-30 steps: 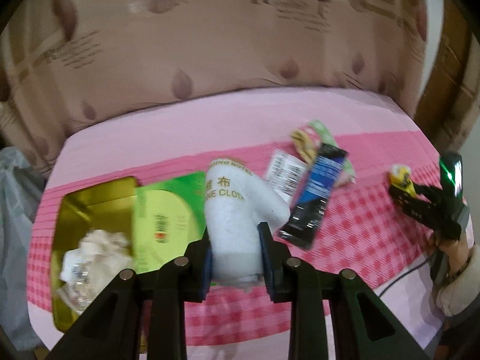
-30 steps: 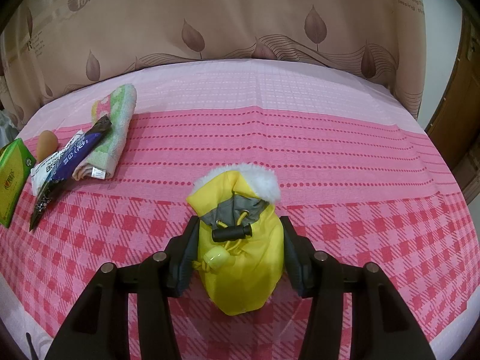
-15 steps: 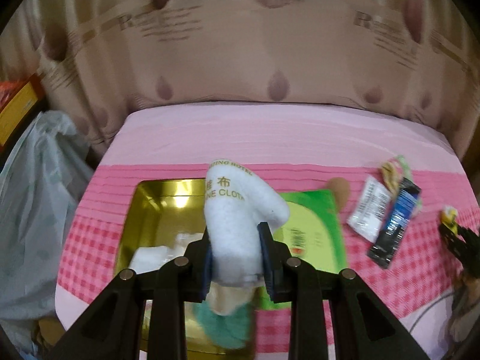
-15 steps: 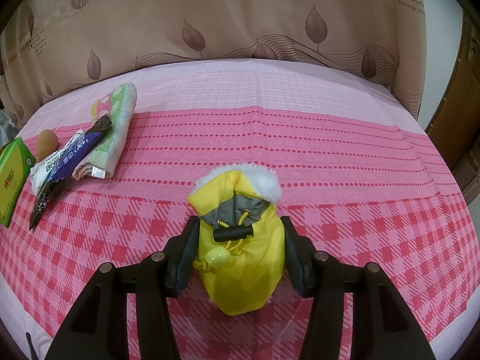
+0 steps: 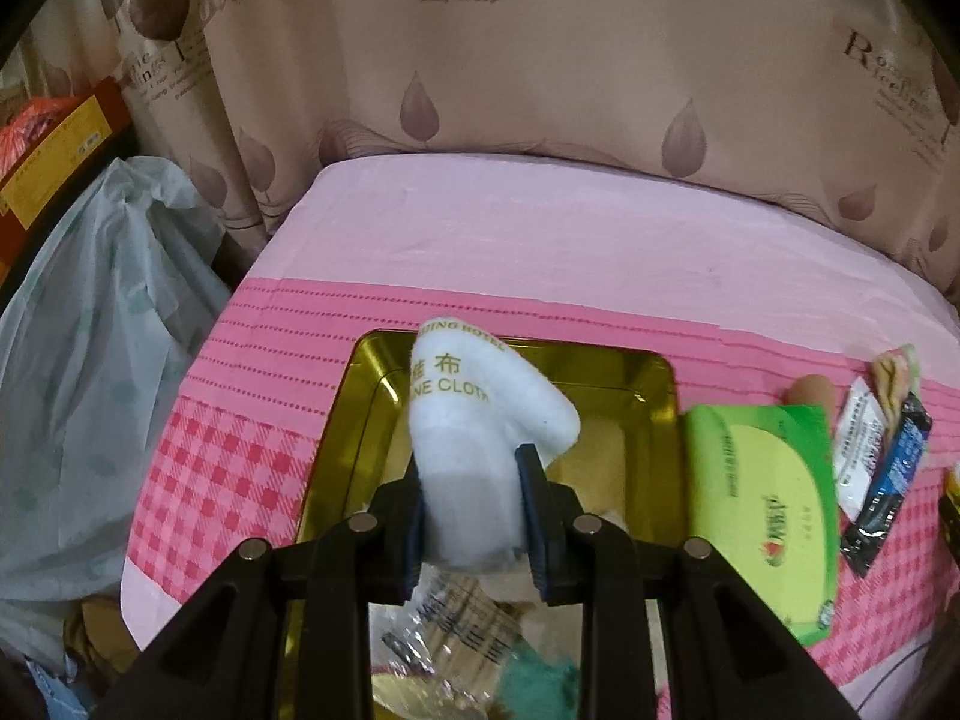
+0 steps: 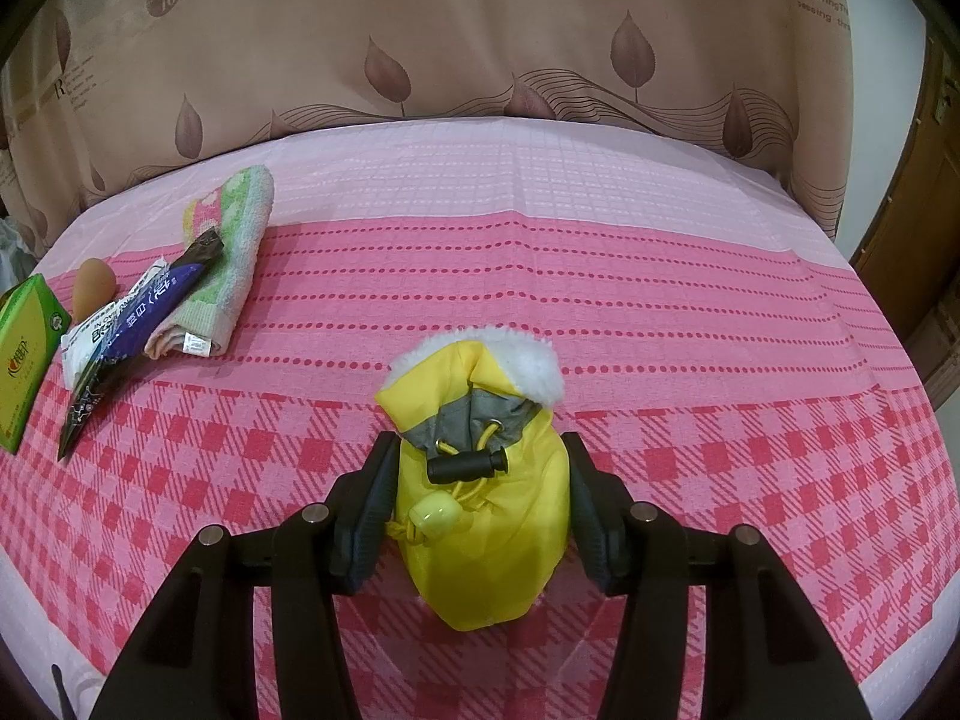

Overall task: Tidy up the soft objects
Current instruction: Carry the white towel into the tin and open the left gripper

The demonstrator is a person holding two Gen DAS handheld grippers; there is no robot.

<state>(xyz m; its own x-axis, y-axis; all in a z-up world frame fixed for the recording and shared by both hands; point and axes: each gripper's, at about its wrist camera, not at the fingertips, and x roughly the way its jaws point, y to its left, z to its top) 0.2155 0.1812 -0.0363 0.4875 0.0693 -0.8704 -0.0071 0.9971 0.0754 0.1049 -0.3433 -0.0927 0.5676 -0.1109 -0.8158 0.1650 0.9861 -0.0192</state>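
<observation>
Two grippers are working over a table wearing a pink checked tablecloth point(image 6: 750, 312), with a leaf-print curtain point(image 5: 540, 90) hanging behind it. A gold tin tray point(image 5: 651, 396) is sitting near the table's left end, already holding some crumpled wrappers and a bit of green fabric. The left gripper point(image 5: 474, 510) is clamping a rolled white cloth point(image 5: 474, 420) and holding it right above that tray. A green tissue pack point(image 5: 762, 504) is lying just beside the tray, then a folded green towel point(image 6: 234, 252) with a dark snack packet point(image 6: 138, 324) resting on it. The right gripper point(image 6: 480, 504) is squeezing a yellow drawstring pouch point(image 6: 486, 528) with white fleece trim, resting on the checked cloth.
</observation>
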